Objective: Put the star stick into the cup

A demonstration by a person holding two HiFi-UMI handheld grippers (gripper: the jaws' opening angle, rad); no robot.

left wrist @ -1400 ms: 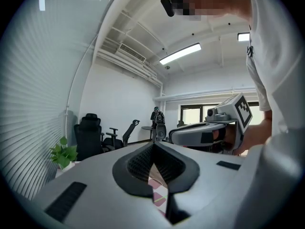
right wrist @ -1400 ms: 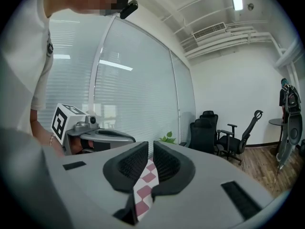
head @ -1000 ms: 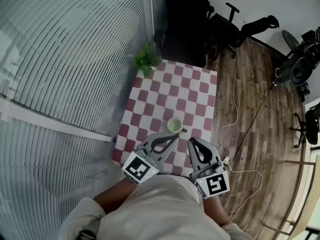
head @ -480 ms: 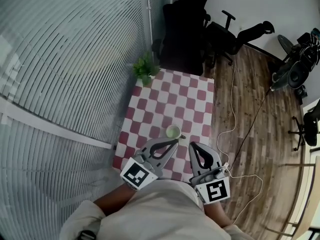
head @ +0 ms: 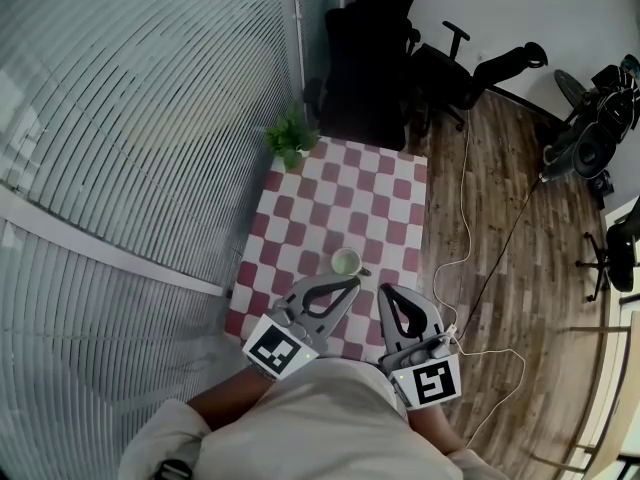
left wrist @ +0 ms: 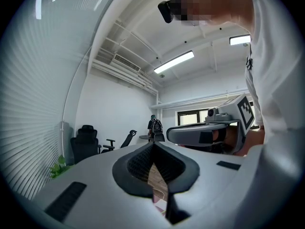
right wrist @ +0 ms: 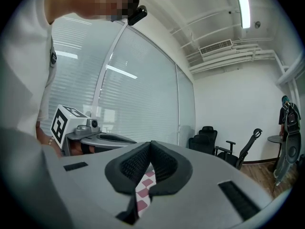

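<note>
A pale green cup (head: 347, 262) stands upright near the front edge of the red-and-white checked table (head: 350, 198). I see no star stick in any view. My left gripper (head: 352, 282) is held level just in front of the cup, its tips meeting with nothing between them. Beside it, my right gripper (head: 384, 289) is also shut and empty. In the left gripper view, the left gripper (left wrist: 153, 144) shows closed pads, with the right gripper (left wrist: 209, 132) alongside. The right gripper view shows the right gripper (right wrist: 151, 142) closed over the checked cloth.
A small green plant (head: 290, 138) sits at the table's far left corner. Black office chairs (head: 370, 58) stand behind the table. A white cable (head: 468, 258) runs over the wooden floor on the right. Window blinds (head: 120, 148) line the left side.
Both grippers have risen slightly in front of the person, side by side. Their jaws stay shut and the cup has not moved.
</note>
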